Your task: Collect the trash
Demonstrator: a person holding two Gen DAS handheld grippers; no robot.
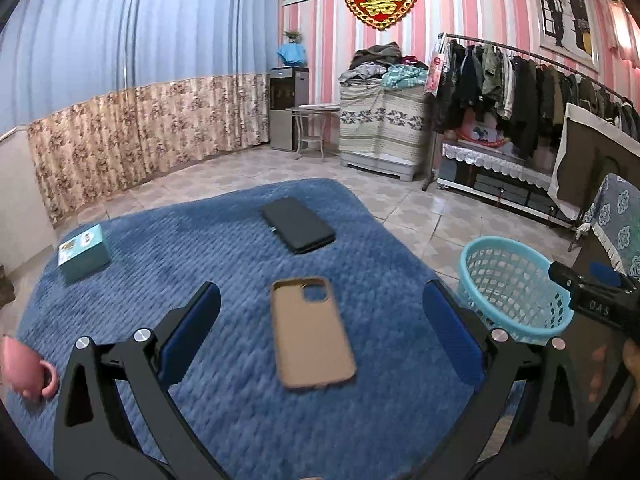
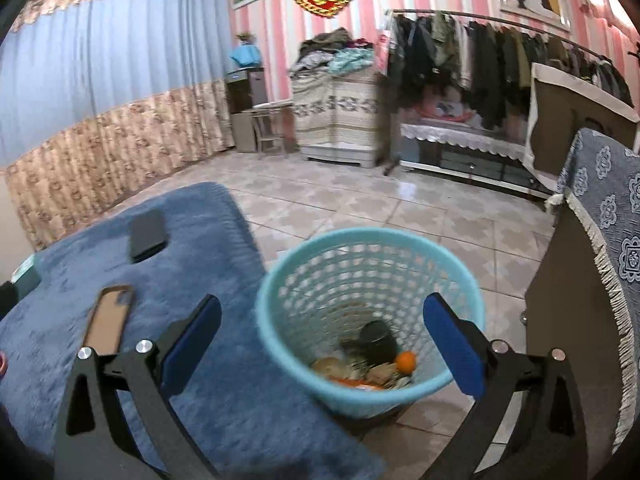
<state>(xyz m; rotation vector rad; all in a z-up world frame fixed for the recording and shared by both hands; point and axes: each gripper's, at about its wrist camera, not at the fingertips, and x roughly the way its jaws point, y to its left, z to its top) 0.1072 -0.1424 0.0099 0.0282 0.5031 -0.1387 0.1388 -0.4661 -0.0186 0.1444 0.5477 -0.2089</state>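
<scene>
A light blue mesh basket stands on the tiled floor beside the blue-covered table. It holds an orange, a dark cup-like item and scraps of trash. My right gripper is open and empty, above the basket's near rim. My left gripper is open and empty over the table, above a tan phone case. The basket also shows in the left wrist view, with the right gripper's body beside it.
On the table lie a black phone, a teal box and a pink cup at the left edge. A cloth-covered cabinet stands right of the basket. A clothes rack lines the far wall.
</scene>
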